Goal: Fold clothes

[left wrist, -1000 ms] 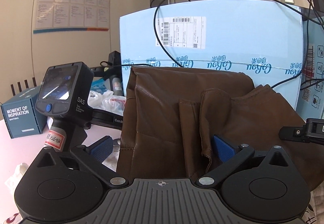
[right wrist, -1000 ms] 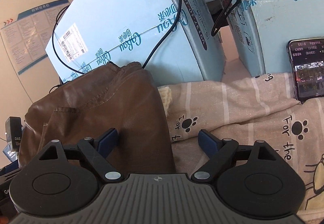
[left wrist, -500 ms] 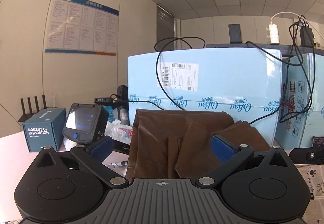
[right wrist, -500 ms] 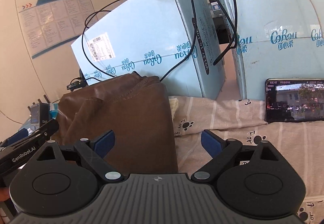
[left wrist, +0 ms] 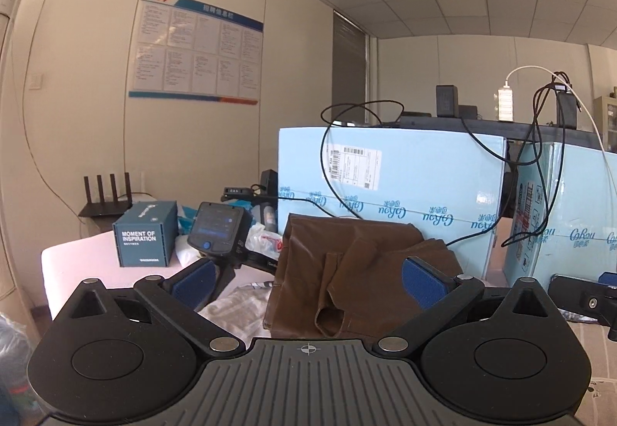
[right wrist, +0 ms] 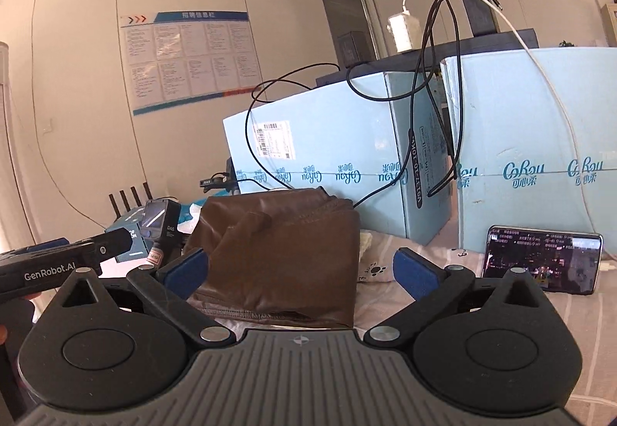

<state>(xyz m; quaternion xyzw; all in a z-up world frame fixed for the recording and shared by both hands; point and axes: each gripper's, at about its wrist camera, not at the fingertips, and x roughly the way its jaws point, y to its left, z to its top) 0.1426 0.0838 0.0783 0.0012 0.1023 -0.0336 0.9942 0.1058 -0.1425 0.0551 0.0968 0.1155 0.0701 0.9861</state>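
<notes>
The folded brown leather-look garment (left wrist: 358, 275) lies in a squarish bundle on the striped, paw-printed bed sheet (right wrist: 482, 295), its far edge just in front of the big pale-blue cardboard box (left wrist: 405, 179) with the shipping label. Both tools hang above it and grip nothing. The left gripper (left wrist: 308, 277) has its blue-padded fingers (left wrist: 422, 281) spread wide, and the cloth shows between them only because it sits farther off on the bed; the pads do not press on it. The right gripper (right wrist: 300, 270) is much the same, its jaws opening at this moment, with the brown bundle framed in the gap but lying free. From the right-hand camera the left tool's black body (the one lettered GenRobot.AI) juts in at the left edge. A second pale-blue box (right wrist: 540, 140) stands to the right of the first, black cables (right wrist: 432, 98) trailing down over both. A dark smartphone (right wrist: 541, 258) with a lit screen is propped against that second box on the sheet. Off to the left sit a small teal carton (left wrist: 148, 237) printed MOMENT OF INSPIRATION, a black handheld device with a screen (left wrist: 219, 229), and a black router with four antennas (left wrist: 106, 200) by the wall.
</notes>
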